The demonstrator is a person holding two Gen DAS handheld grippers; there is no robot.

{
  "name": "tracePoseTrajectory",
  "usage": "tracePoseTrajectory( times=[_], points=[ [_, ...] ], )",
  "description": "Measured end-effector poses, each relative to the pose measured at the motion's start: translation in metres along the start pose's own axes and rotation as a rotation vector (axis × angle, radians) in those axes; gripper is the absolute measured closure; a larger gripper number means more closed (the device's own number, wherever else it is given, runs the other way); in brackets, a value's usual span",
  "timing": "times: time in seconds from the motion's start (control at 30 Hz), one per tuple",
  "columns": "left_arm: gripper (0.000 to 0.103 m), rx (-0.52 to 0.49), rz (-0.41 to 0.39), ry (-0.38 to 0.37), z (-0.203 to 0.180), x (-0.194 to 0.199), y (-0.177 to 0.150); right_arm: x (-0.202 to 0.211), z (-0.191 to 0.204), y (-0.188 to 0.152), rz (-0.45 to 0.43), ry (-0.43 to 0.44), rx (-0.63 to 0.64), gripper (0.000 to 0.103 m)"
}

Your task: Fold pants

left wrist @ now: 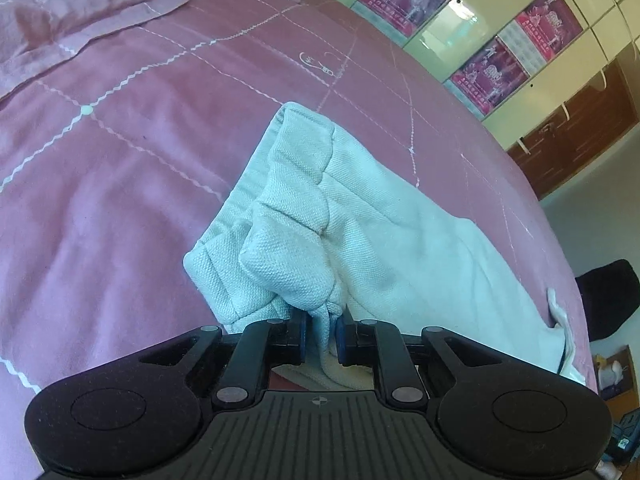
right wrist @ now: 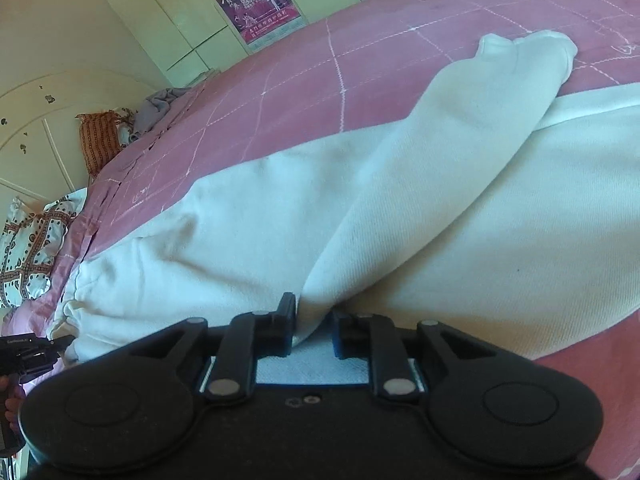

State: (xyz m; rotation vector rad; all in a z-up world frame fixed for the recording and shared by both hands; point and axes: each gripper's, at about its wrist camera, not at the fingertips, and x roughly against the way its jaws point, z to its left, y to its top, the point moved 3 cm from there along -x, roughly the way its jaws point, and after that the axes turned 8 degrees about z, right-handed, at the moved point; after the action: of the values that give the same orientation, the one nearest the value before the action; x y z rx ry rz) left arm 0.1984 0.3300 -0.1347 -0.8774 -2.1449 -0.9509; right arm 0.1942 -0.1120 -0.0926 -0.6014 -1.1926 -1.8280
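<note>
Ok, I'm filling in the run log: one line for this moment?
step: fold pants | left tongs: shut on white pants | right tongs: shut on pants | surface: pink bedspread

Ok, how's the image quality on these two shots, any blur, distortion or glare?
Left wrist view: sharp weave on the white pants, fisheye bends the pink bedspread, glare on the cupboard doors. Right wrist view: softer, pants slightly blurred, edges curved, corners dark.

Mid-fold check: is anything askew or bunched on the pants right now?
Yes. In the left gripper the pants are crumpled into a wad rather than held by a flat edge. In the right wrist view one leg lies diagonally across the rest, its cuff out on the bedspread.
</note>
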Motion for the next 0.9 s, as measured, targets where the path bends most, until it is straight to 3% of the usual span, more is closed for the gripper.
tracePoseTrajectory(
  times=[0.13, 0.2, 0.27, 0.3, 0.33, 0.47, 0.5, 0.57, 0.6, 0.7, 0.8, 0.87, 0.9],
  points=[
    [0.089, -0.013, -0.07, -0.056, -0.004, 0.017, 0.009, 0.014, -0.004, 0.001, -0.009, 0.052, -0.017, 0.094],
    [0.089, -0.054, -0.059, -0.01, -0.009, 0.019, 0.015, 0.025, 0.0, 0.0, -0.038, 0.06, 0.002, 0.094],
    [0.089, -0.067, 0.027, 0.045, -0.005, 0.006, 0.012, 0.018, -0.002, -0.008, -0.012, 0.011, -0.008, 0.089],
    [0.089, -0.071, 0.051, 0.052, -0.005, 0.003, 0.008, 0.006, -0.006, -0.01, 0.041, -0.021, -0.022, 0.082],
    [0.089, -0.059, 0.043, 0.048, -0.004, 0.008, 0.005, 0.007, -0.01, -0.011, 0.048, -0.004, -0.036, 0.082],
    [0.088, -0.03, -0.013, 0.049, -0.01, 0.043, -0.011, 0.056, -0.01, -0.001, -0.084, -0.067, -0.004, 0.073],
    [0.089, -0.038, -0.041, 0.042, -0.014, 0.053, -0.013, 0.065, -0.01, 0.007, -0.109, -0.086, 0.009, 0.067],
    [0.089, -0.042, -0.101, 0.025, -0.021, 0.07, -0.017, 0.071, -0.009, 0.031, -0.143, -0.172, 0.038, 0.039],
    [0.089, -0.054, -0.113, 0.024, -0.028, 0.072, -0.014, 0.069, -0.008, 0.044, -0.151, -0.214, 0.06, 0.015],
    [0.088, -0.122, -0.054, 0.112, -0.048, 0.048, -0.005, 0.043, -0.006, 0.084, -0.118, -0.311, 0.103, 0.03],
    [0.088, -0.167, 0.052, 0.232, -0.053, 0.008, -0.009, 0.001, -0.017, 0.112, 0.002, -0.433, 0.124, 0.033],
    [0.089, -0.201, 0.054, 0.277, -0.054, -0.005, -0.017, -0.014, -0.031, 0.117, 0.061, -0.498, 0.134, 0.037],
    [0.089, -0.22, 0.048, 0.293, -0.057, -0.006, -0.018, -0.012, -0.037, 0.117, 0.065, -0.482, 0.138, 0.058]
  ],
)
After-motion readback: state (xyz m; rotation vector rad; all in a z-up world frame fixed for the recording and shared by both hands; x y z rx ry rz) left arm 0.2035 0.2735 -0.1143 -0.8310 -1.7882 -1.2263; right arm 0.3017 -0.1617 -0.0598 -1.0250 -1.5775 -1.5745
